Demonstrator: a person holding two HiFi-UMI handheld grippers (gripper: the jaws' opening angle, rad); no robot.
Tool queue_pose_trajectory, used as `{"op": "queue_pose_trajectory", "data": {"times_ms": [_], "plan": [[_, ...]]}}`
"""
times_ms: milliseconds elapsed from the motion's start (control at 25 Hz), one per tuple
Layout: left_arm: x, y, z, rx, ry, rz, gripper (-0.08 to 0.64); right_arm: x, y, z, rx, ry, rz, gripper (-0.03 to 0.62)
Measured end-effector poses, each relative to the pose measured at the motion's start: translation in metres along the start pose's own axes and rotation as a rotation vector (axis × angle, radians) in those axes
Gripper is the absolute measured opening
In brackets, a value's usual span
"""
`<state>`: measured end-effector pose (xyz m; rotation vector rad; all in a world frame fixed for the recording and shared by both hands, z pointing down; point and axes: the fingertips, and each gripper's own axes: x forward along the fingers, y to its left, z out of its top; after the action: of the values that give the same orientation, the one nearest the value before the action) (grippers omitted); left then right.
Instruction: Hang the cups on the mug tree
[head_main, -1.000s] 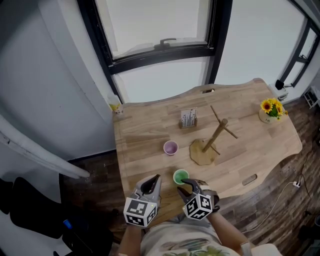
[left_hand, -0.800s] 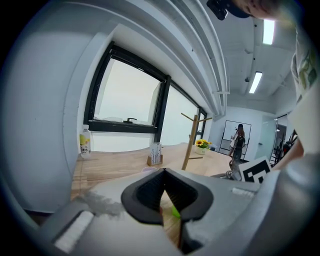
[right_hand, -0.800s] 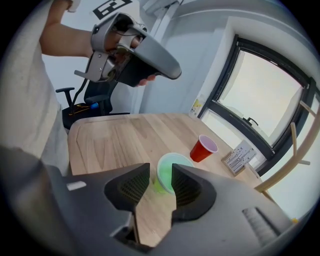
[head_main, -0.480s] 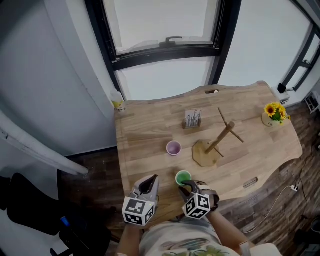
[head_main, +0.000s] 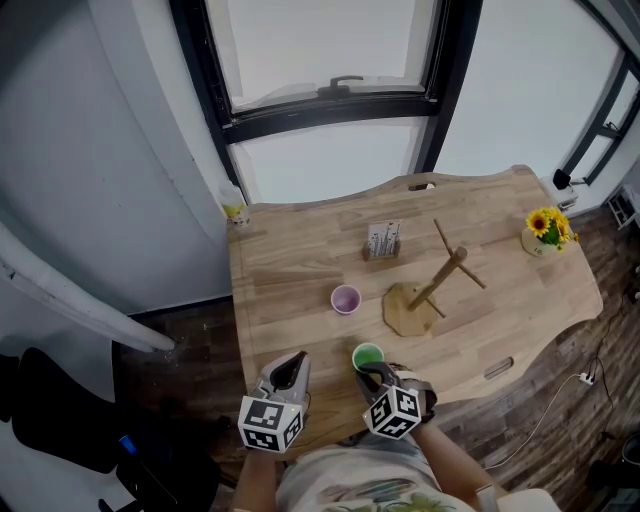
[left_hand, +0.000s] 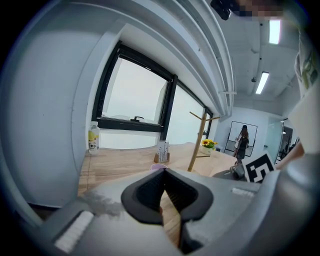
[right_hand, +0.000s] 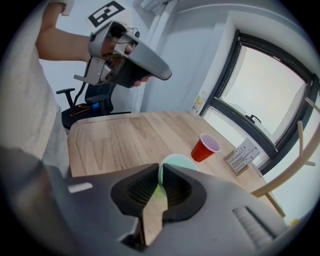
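Observation:
A green cup stands near the table's front edge; in the right gripper view its rim runs between the pads. My right gripper has just been closing and now pinches that rim. A red cup with a pale inside stands further in. Right of it is the wooden mug tree, with bare pegs. My left gripper hovers at the front edge, left of the green cup, shut on nothing.
On the wooden table a small card holder stands behind the cups. A sunflower pot is at the far right corner and a small bottle at the far left corner. A dark office chair stands on the floor to the left.
The right jaws have closed onto the green cup's rim. My left gripper has drifted a little left and toward me. The cups and the mug tree have stayed put.

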<state>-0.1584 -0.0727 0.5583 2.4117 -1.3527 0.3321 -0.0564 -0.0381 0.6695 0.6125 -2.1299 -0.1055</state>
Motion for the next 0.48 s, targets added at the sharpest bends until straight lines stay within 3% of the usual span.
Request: {"op": "queue_pose_trajectory", "data": {"times_ms": [480], "plan": [[0.000, -0.002, -0.003, -0.003, 0.006, 0.000, 0.005, -0.015, -0.011, 0.017, 0.036, -0.055, 0.005, 0.029]]}}
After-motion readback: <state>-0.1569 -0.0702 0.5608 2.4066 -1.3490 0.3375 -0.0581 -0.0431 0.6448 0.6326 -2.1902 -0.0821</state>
